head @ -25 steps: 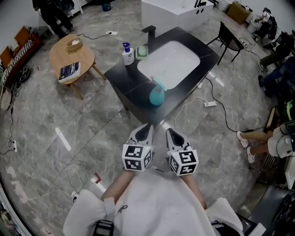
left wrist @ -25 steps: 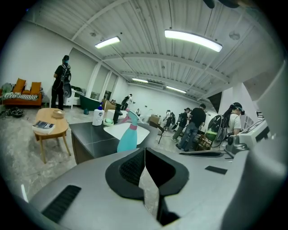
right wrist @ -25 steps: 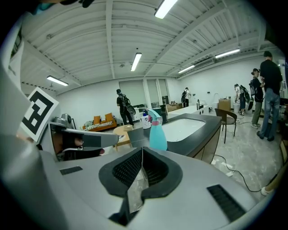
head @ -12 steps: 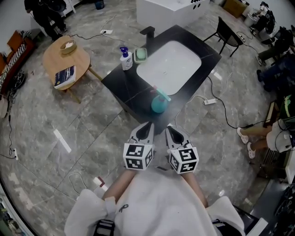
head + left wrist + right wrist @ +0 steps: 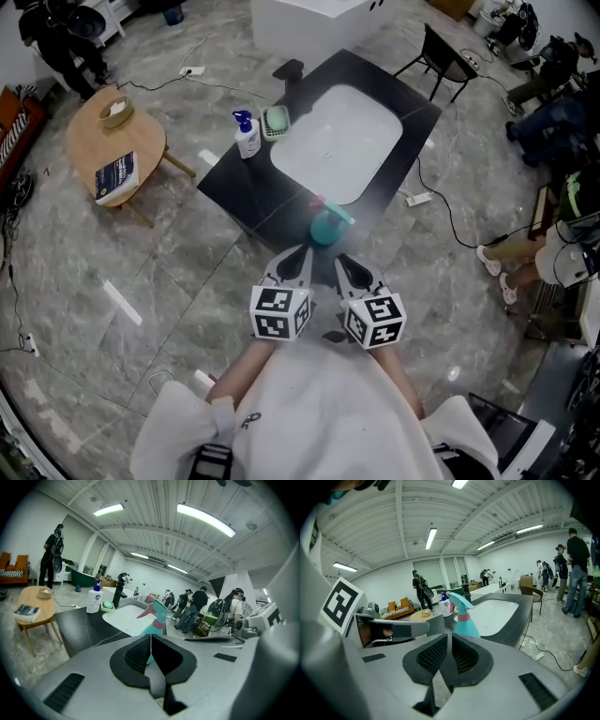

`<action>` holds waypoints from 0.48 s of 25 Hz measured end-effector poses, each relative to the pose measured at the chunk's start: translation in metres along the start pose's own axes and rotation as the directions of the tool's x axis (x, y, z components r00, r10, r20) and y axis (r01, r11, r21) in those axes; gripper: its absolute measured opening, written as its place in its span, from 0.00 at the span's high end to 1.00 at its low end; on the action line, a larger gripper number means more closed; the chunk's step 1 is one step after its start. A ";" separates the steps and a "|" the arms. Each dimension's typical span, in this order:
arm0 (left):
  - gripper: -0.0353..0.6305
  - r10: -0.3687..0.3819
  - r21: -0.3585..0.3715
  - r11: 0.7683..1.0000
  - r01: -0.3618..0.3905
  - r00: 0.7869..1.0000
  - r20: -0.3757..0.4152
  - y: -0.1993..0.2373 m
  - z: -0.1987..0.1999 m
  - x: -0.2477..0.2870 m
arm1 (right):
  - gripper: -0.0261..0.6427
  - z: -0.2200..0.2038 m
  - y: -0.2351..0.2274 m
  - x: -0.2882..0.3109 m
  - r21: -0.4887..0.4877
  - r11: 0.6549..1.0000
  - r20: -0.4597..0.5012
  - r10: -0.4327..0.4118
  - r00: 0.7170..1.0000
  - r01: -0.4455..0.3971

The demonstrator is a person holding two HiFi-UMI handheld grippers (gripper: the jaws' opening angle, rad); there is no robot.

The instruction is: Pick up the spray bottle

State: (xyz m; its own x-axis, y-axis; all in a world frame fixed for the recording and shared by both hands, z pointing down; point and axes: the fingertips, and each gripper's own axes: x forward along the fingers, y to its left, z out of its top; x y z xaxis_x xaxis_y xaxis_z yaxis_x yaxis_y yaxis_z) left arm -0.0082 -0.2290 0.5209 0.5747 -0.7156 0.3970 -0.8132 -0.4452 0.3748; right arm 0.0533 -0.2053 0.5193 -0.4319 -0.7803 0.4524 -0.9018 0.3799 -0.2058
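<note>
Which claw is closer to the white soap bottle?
Left. The left claw is down-right of the soap bottle in the head view; the right claw is beside it, farther right.

**A:** Light OK on your feeds?

**B:** Bright and even. Ceiling tube lights overhead, slightly blown out in my left gripper view. The polished floor throws pale glare streaks in head view.

**A:** Shadows?

**B:** Soft and faint, nothing harsh.

**A:** Sharpness?

**B:** In head view the spray bottle is smeared, with haze round it. In both my gripper views the near-lens foreground is soft and the background crisper. Heavy fisheye on all three: lines bow at the edges, corners go black.
</note>
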 end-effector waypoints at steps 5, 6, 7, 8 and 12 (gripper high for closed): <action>0.90 -0.059 0.022 0.998 0.060 0.998 -0.023 0.006 0.008 0.013 | 0.92 0.004 -0.002 0.012 0.019 0.999 0.003 -0.048 0.999 0.048; 0.90 -0.073 0.029 0.997 0.073 0.997 -0.023 0.005 0.009 0.014 | 0.92 0.005 -0.003 0.014 0.022 0.998 0.005 -0.058 0.998 0.058; 0.90 -0.085 0.033 0.996 0.086 0.996 -0.024 0.005 0.010 0.016 | 0.92 0.005 -0.005 0.015 0.026 0.998 0.002 -0.065 0.998 0.065; 0.90 -0.097 0.034 0.995 0.098 0.995 -0.027 0.005 0.010 0.016 | 0.92 0.003 -0.006 0.017 0.035 0.997 -0.005 -0.069 0.998 0.069; 0.90 -0.126 0.038 0.991 0.127 0.991 -0.041 0.007 0.010 0.020 | 0.92 0.002 -0.017 0.018 0.073 0.992 -0.007 -0.102 0.995 0.102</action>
State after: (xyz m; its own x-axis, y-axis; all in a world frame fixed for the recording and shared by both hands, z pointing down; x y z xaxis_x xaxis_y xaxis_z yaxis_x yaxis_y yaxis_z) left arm -0.0029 -0.2519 0.5229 0.6755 -0.6315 0.3807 -0.7365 -0.5524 0.3905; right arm 0.0606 -0.2266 0.5293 -0.3376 -0.8112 0.4775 -0.9397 0.2608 -0.2215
